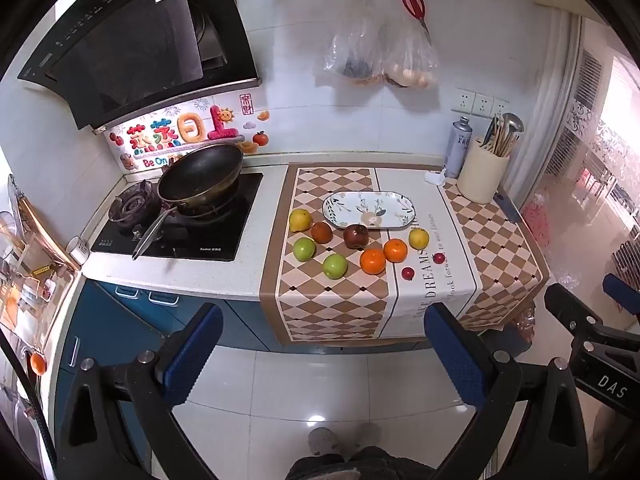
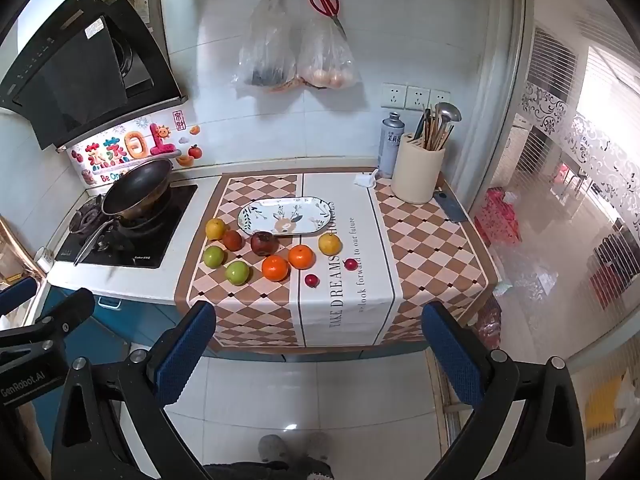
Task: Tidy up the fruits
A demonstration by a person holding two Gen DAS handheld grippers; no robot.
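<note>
Left gripper and right gripper, jaws spread wide and empty, held back from the counter; 10 fruits lie on the checked cloth before the empty oval plate.

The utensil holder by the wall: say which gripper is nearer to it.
Right, probably. The right gripper hangs before the counter's right half, toward the utensil holder; the left gripper is farther left.
</note>
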